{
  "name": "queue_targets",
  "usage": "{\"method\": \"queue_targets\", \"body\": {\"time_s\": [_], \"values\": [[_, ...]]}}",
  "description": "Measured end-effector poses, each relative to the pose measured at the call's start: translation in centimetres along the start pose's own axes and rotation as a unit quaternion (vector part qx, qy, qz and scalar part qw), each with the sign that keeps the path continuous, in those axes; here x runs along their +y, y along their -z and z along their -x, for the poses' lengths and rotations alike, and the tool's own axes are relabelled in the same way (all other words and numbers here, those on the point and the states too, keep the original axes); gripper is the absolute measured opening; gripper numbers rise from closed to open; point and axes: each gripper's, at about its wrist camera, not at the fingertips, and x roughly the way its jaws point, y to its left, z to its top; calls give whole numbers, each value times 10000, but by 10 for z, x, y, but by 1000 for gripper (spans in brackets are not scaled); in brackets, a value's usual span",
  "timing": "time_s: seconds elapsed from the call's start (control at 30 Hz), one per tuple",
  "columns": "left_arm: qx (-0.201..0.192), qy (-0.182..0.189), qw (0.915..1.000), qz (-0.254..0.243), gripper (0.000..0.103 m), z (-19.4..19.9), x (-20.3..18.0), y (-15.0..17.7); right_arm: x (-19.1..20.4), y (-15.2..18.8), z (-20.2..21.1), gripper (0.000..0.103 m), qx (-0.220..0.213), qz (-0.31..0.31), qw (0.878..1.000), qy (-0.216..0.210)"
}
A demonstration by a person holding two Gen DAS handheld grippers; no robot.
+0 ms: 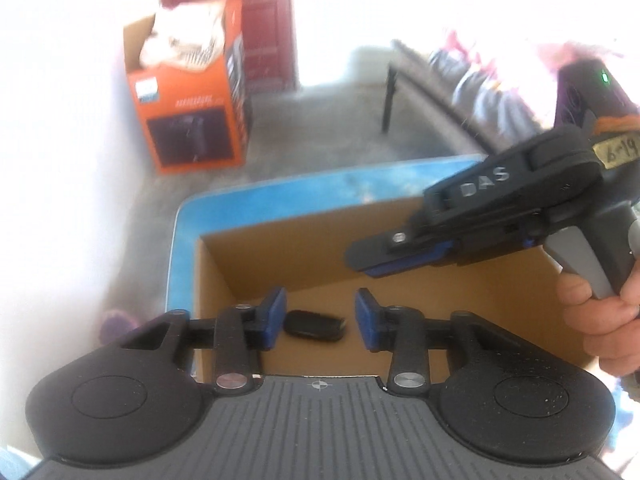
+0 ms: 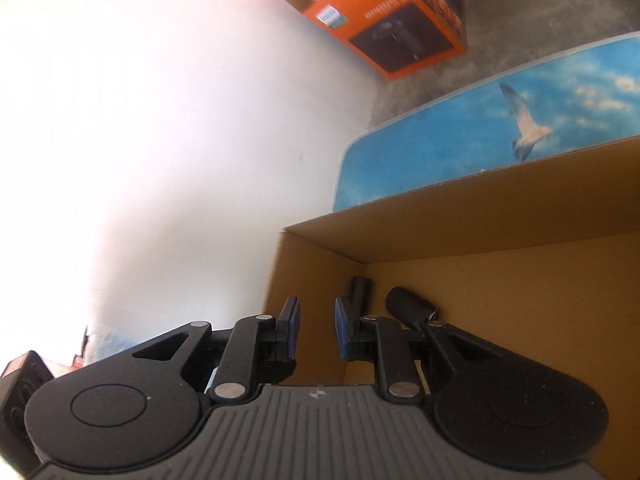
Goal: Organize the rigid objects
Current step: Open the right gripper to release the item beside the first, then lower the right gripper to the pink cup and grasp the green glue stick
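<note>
The left gripper (image 1: 320, 318) hangs over an open cardboard box (image 1: 304, 248), tilted down into it. Its blue-padded jaws stand apart with a clear gap, and nothing is between them; they hold nothing. On the box floor, seen through that gap, lies a small black key fob (image 1: 316, 326), flat, its long side running from nine to three o'clock. It touches neither pad.

The right gripper (image 1: 374, 266) reaches in from three o'clock in the left wrist view, over the far part of the box, with a hand (image 1: 600, 312) wrapped round its grey handle. From that side its jaws look nearly together. In its own view the right gripper (image 2: 317, 328) shows a narrow gap between the pads, with nothing gripped.

In the right wrist view, two dark things lie in the box's far corner: a slim black stick-shaped piece (image 2: 359, 290) at twelve o'clock from the pads, and just beside it, toward one o'clock, a black cylinder-shaped thing (image 2: 408, 306). What they are is hard to tell.

The box rests on a blue board (image 2: 520, 120) printed with sky and a gull. Beyond it, at eleven o'clock in the left view, an orange carton (image 1: 192, 100) stands on the grey floor (image 1: 320, 128).
</note>
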Motion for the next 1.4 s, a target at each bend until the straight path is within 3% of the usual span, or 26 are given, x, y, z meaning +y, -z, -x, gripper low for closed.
{"method": "queue_targets", "body": {"time_s": [0.1, 0.17, 0.23, 0.4, 0.6, 0.8, 0.97, 1.2, 1.4], "values": [[-397, 186, 9990, -28, 58, 37, -7, 12, 19, 27, 45, 39, -323, 311, 9990, -57], [-628, 342, 9974, -8, 67, 60, -12, 25, 29, 51, 79, 55, -603, 540, 9967, -51], [-794, 514, 9955, 29, 76, 78, -17, 42, 35, 75, 107, 60, -841, 710, 9939, -26], [-982, 1116, 9885, 275, 87, 100, -33, 81, 30, 145, 152, 61, -1239, 836, 9887, 127], [-857, 1731, 9799, 493, 87, 79, -56, 132, 2, 218, 165, 61, -1668, 608, 9826, 541], [-620, 1759, 9824, 133, 87, 60, -95, 168, -29, 262, 148, 61, -1765, 300, 9773, 1131], [-545, 1620, 9845, -380, 80, 43, -125, 178, -55, 269, 131, 58, -1658, -48, 9797, 1130], [-249, 1532, 9858, -642, 49, 23, -139, 182, -69, 268, 116, 51, -1540, -234, 9826, 1010], [-18, 1476, 9866, -689, 35, 9, -144, 182, -77, 265, 107, 46, -1468, -290, 9844, 926]]}}
